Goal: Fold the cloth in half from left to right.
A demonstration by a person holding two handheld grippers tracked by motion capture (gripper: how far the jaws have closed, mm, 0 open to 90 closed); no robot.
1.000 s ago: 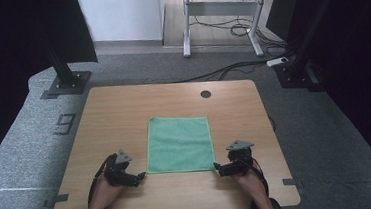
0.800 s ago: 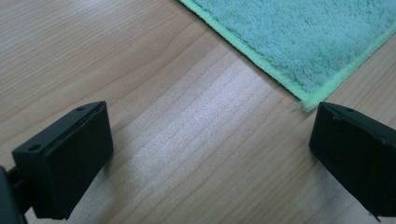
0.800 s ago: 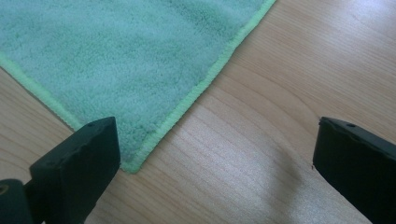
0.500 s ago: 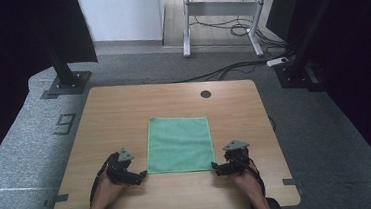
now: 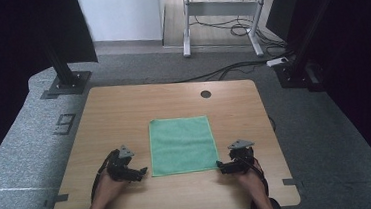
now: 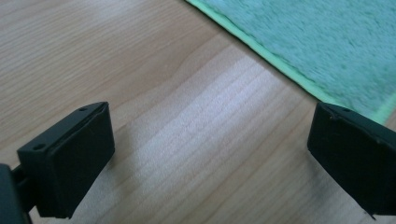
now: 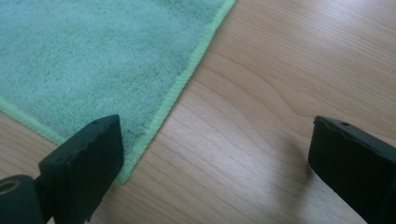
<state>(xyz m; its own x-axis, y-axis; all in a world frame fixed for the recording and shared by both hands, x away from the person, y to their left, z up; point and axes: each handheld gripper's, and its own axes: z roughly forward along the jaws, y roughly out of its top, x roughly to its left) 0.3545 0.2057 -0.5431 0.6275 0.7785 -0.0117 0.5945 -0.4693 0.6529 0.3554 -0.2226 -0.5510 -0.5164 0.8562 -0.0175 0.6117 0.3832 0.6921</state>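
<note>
High view: one green cloth (image 5: 182, 145) lies flat at the tabletop (image 5: 123, 109) centre. Two grippers flank its near edge: the left hand-held gripper (image 5: 141, 172) at 7 o'clock of it, the right hand-held gripper (image 5: 220, 168) at 5 o'clock.

Left gripper view: both jaws spread wide, holding nothing, the cloth's corner at 2 o'clock.

Right gripper view: jaws wide, holding nothing; cloth corner at 10 o'clock, by one jaw.

Grey carpet (image 5: 36, 146) surrounds the table (image 5: 123, 109); white wall (image 5: 116, 14) beyond.
</note>
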